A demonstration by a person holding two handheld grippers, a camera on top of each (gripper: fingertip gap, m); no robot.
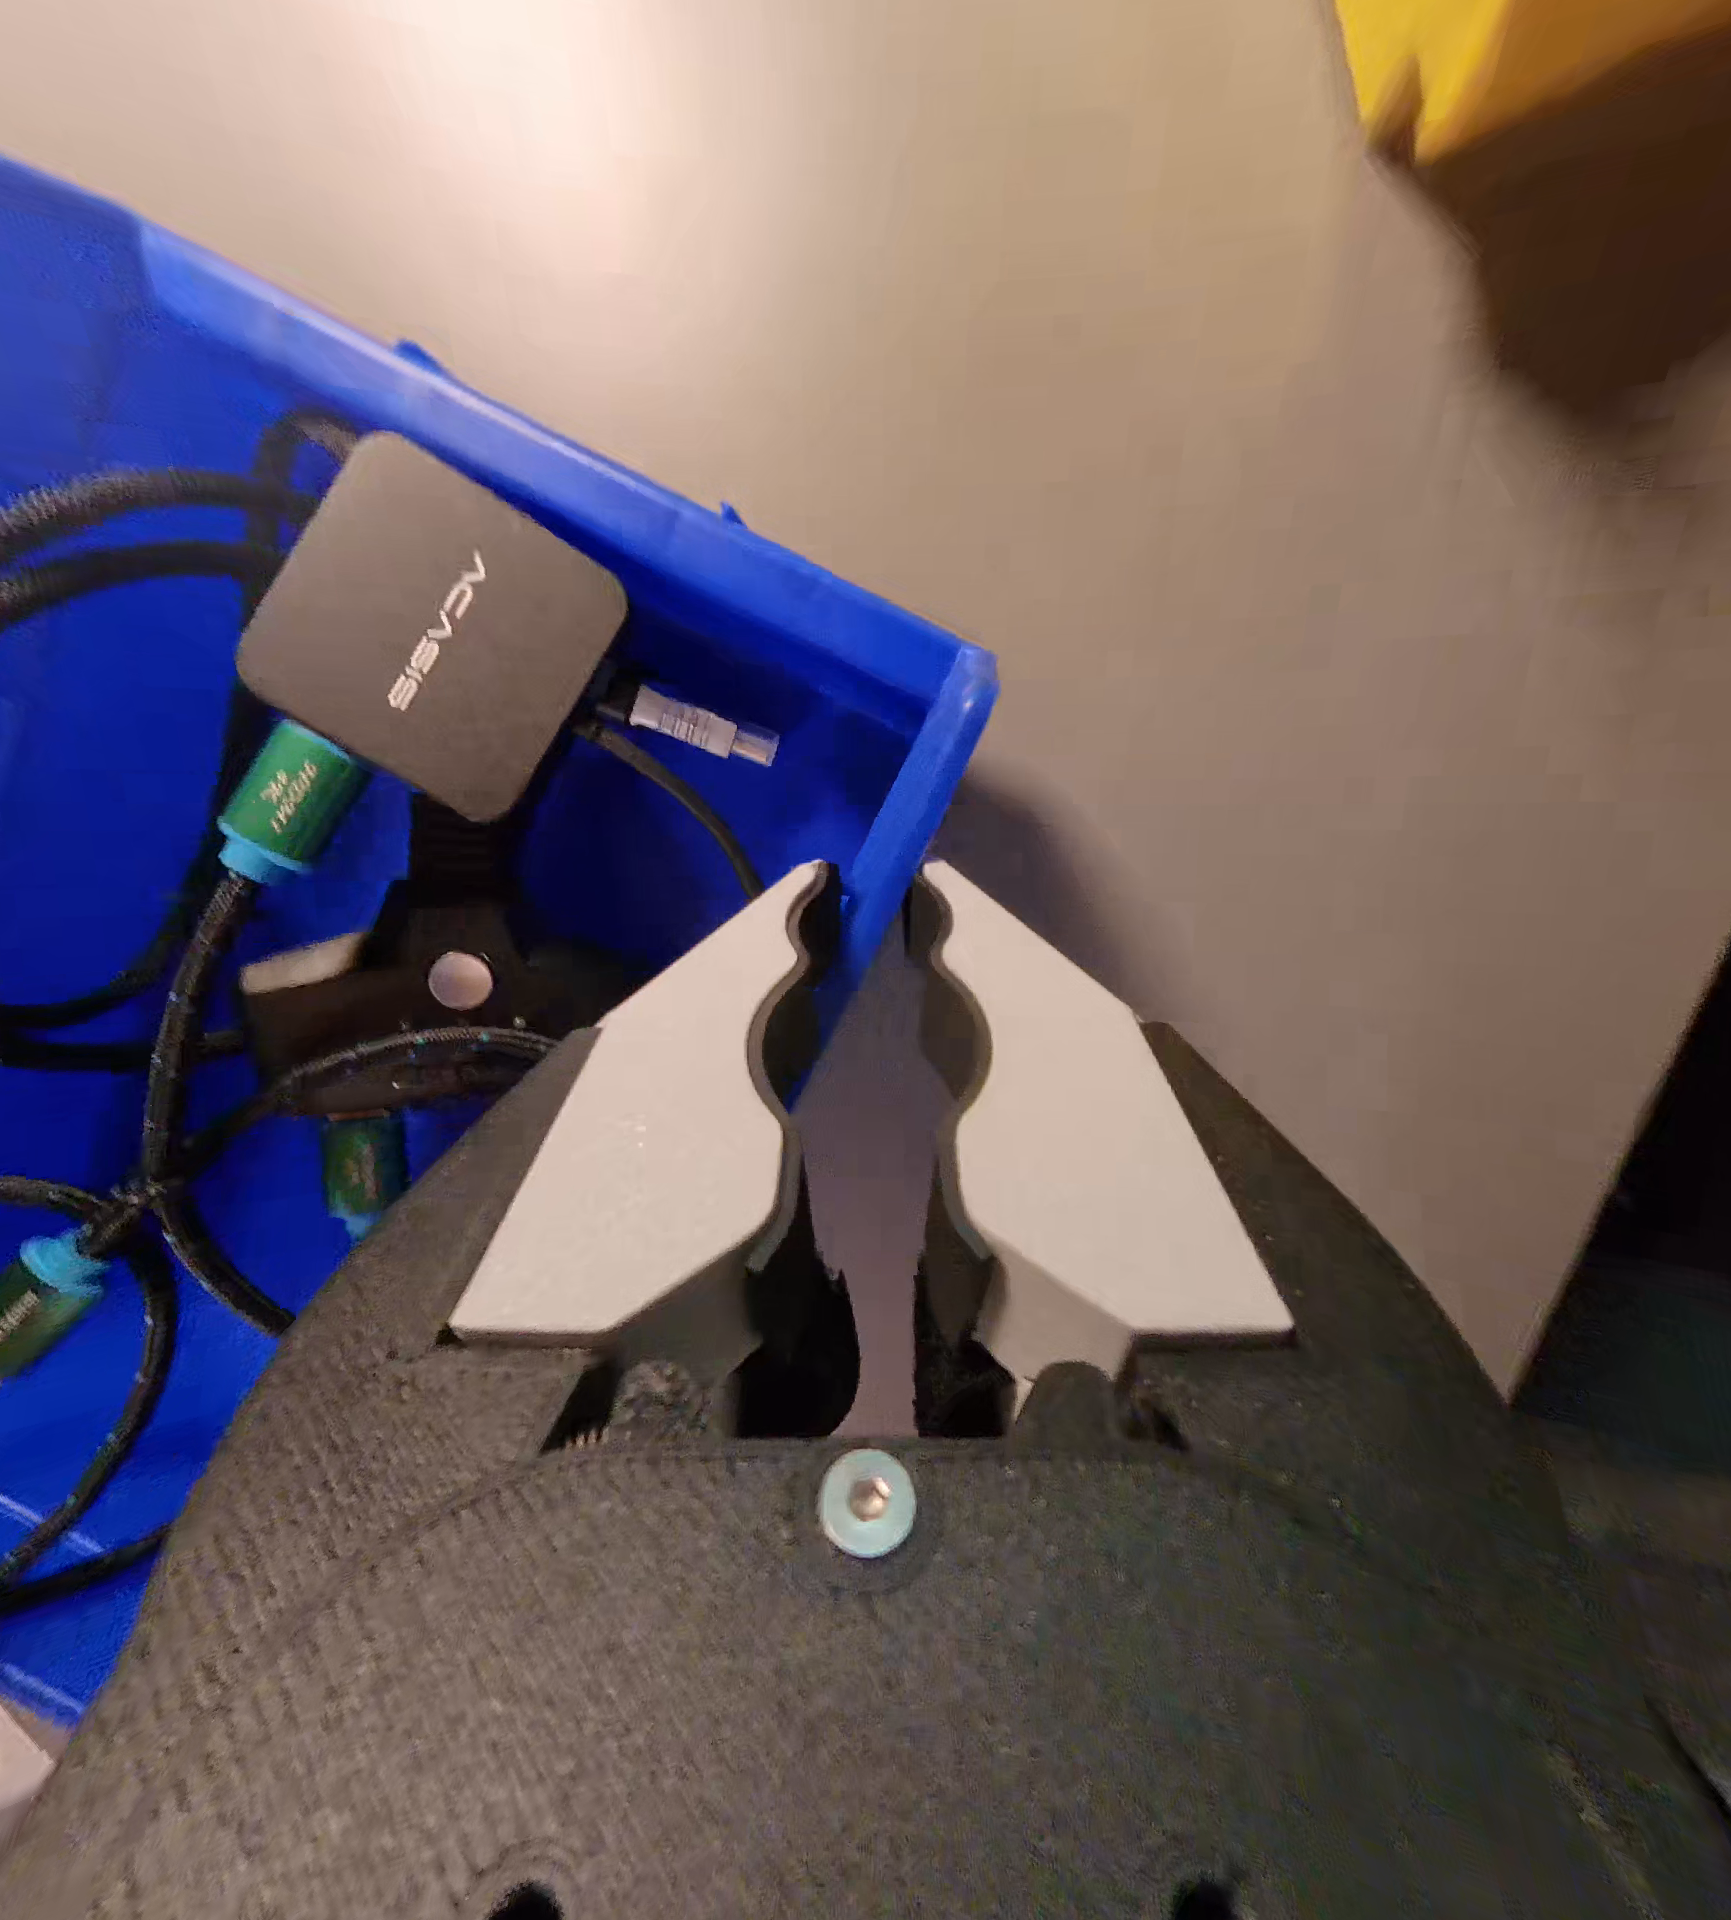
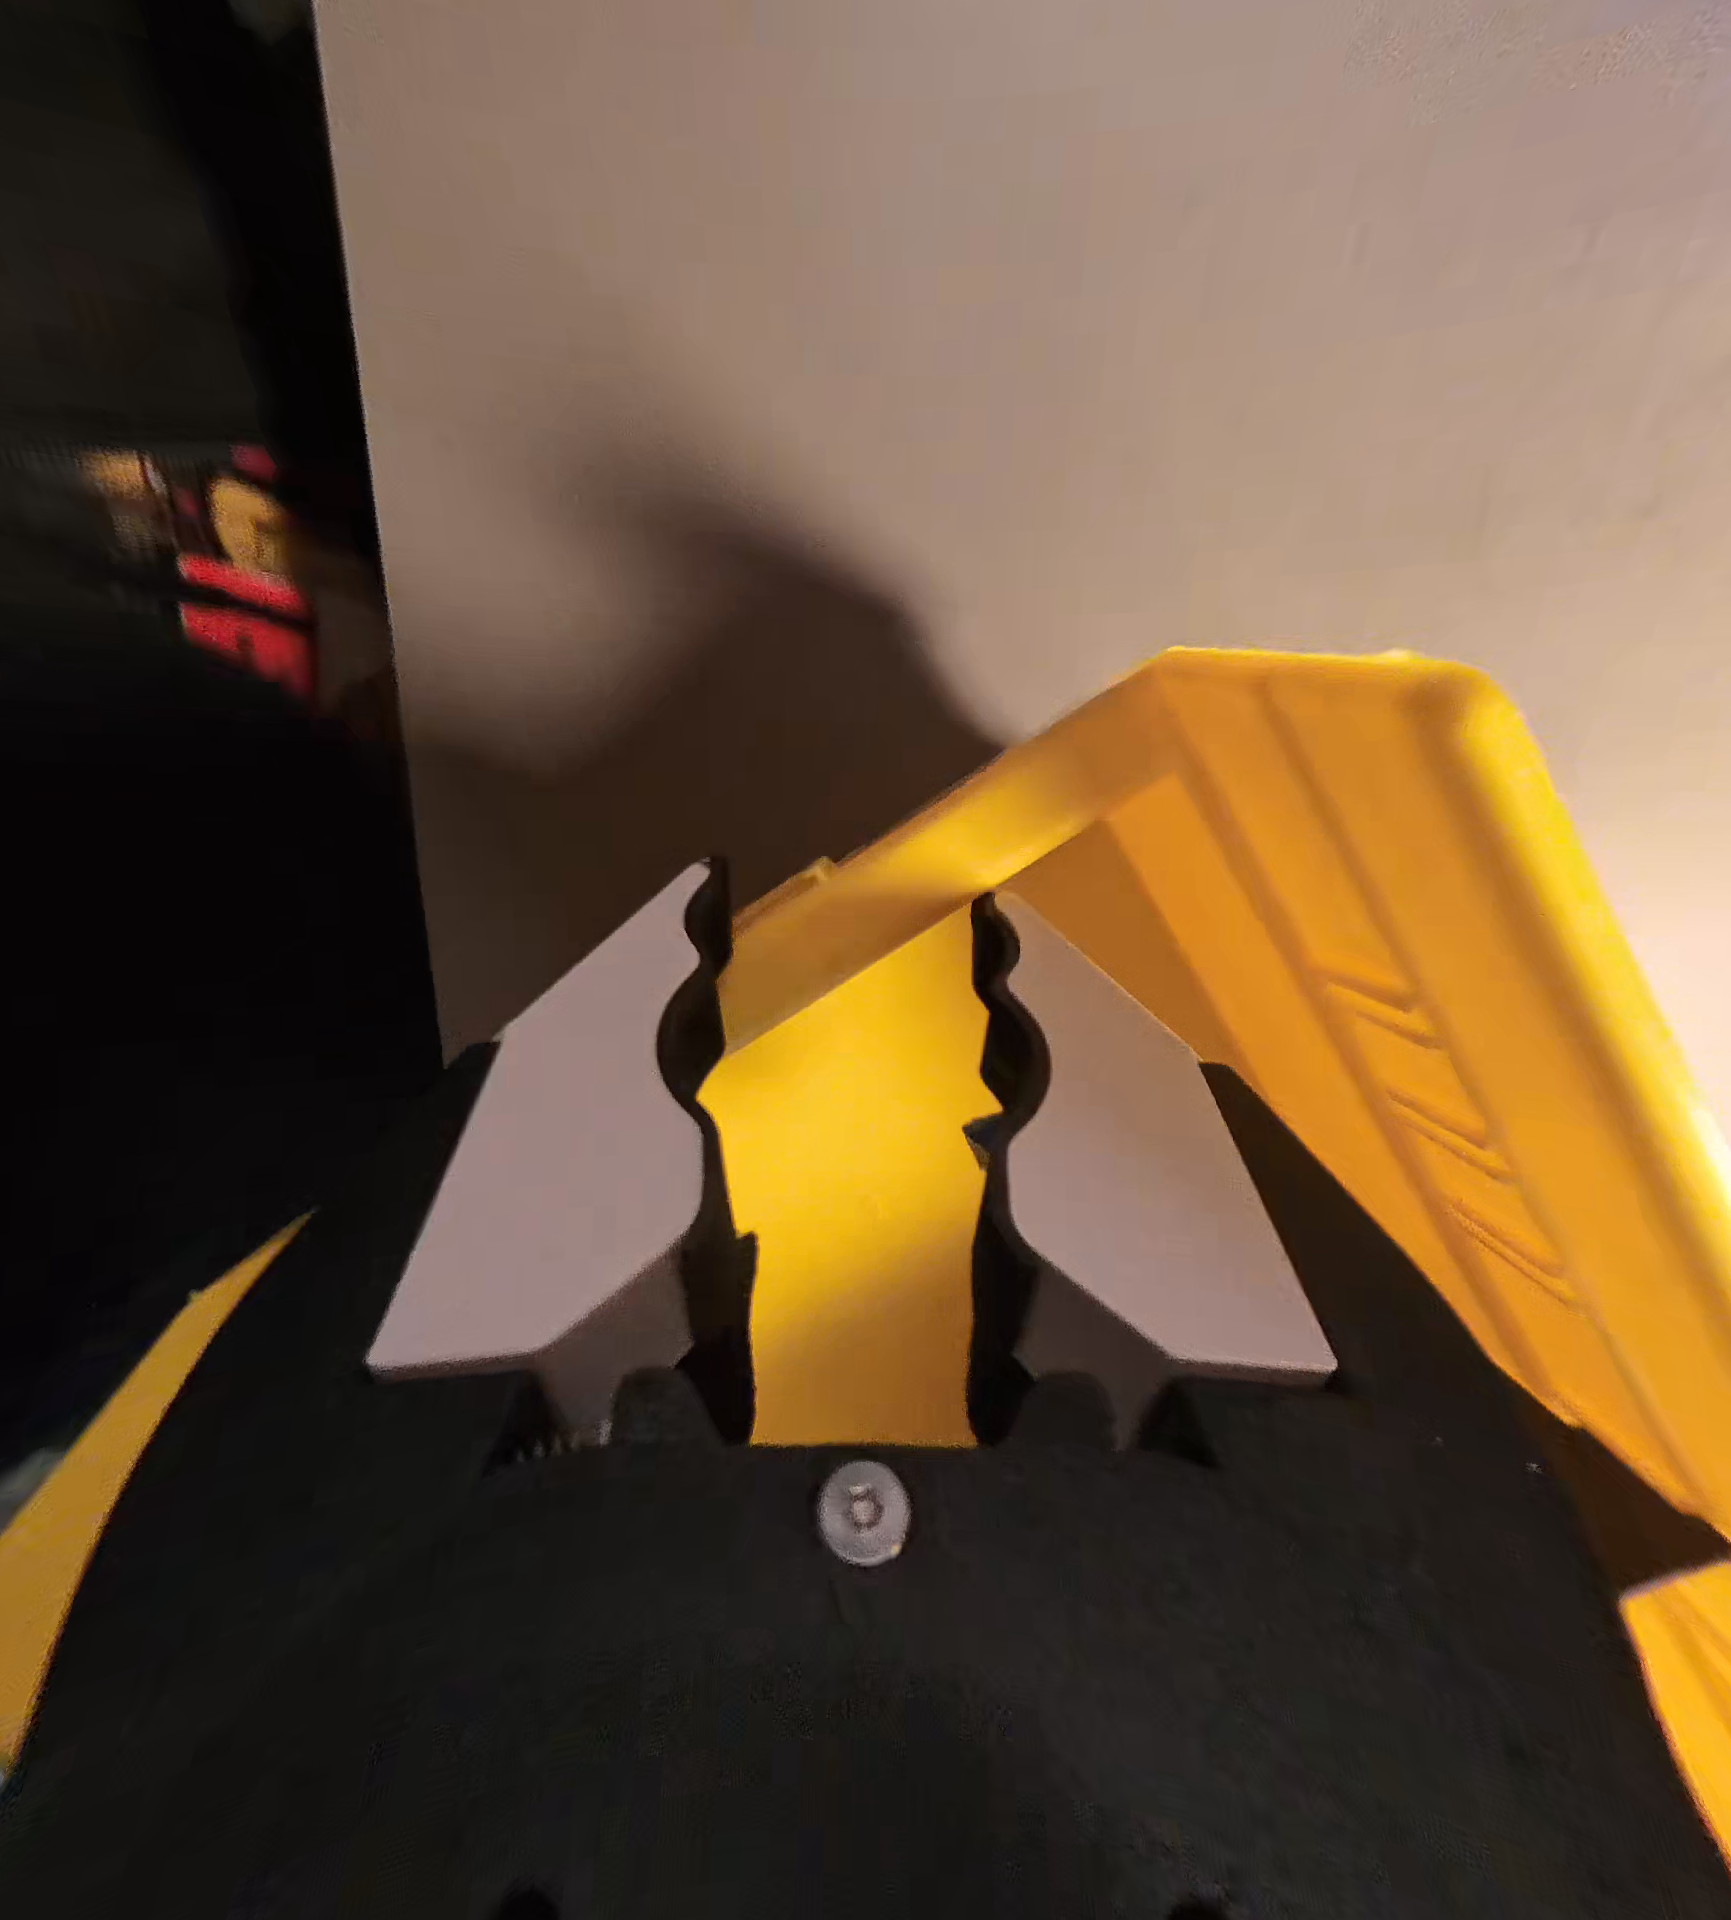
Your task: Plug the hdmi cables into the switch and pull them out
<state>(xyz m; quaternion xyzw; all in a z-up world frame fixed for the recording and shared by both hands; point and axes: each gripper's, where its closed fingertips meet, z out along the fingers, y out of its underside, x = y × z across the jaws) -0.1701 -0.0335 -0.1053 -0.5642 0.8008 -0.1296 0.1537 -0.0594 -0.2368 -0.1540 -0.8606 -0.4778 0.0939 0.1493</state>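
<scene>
Closest in on the left side, the left gripper (image 1: 873, 883), black printed body with pale grey wedge fingers, has its jaws pinched on the short end wall of a blue plastic bin (image 1: 928, 769), one finger inside the wall and one outside. On the right side, the right gripper (image 2: 845, 883), of the same build, has its jaws set on either side of the rim of a yellow plastic bin (image 2: 1360, 935); the left finger touches the rim, but a gap shows by the right one, so I cannot tell whether it is truly clamped.

Just past the left fingers, inside the blue bin, lies a tangle of black braided hdmi cables (image 1: 186, 997) with green metal plugs. One loose green plug (image 1: 4, 1320) rests near the bin's lower side, and another (image 1: 362, 1164) peeks out beside the gripper's body. A dark flat piece with a round silver button (image 1: 461, 979) lies among the loops.

Farther in, against the bin's long wall, sits the switch, a flat dark grey square box with rounded corners (image 1: 435, 623). A green plug (image 1: 305, 784) is seated in its near edge. At its right edge a thin black lead (image 1: 695, 800) comes away, and a small silver connector (image 1: 705, 722) lies just beside it.

Beyond both bins stretches a pale grey tabletop (image 1: 1152, 416), with a blurred yellow bin corner at the far right of the left view. Past the table edge in the right view it is dark, with something red, too blurred to tell.
</scene>
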